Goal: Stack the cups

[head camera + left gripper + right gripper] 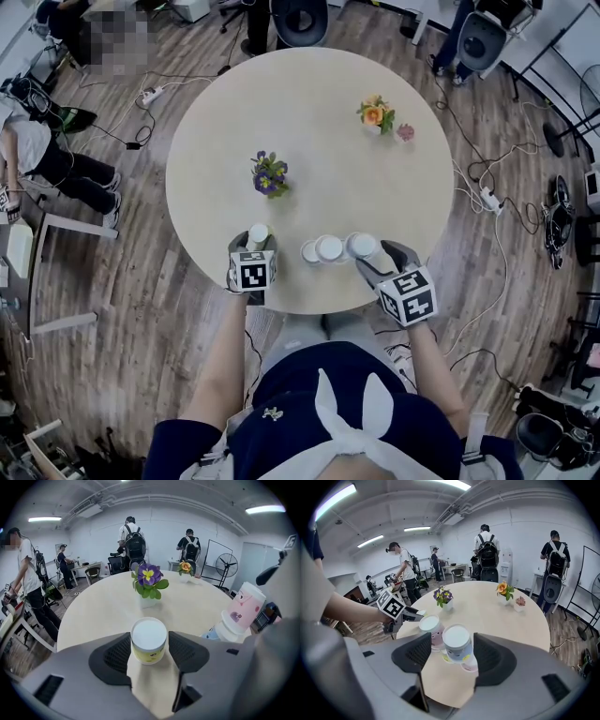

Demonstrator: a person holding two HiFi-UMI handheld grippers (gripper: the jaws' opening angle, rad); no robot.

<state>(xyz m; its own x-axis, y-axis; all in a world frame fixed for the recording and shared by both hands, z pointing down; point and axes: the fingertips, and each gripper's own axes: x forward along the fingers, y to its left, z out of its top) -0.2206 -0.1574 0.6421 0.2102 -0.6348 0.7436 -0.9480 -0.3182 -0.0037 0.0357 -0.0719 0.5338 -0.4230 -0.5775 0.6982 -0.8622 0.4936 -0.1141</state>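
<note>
Seen from above, the person's left forearm (pixel 223 361) and right forearm (pixel 434 370) reach forward to the near edge of the round table (pixel 309 122). Each hand holds a gripper tilted downward over the tabletop. The left gripper (pixel 256 246) sits at the table's near-left rim and the right gripper (pixel 384 260) at its near-right. Both have jaws spread wide apart and marker cubes facing up.
</note>
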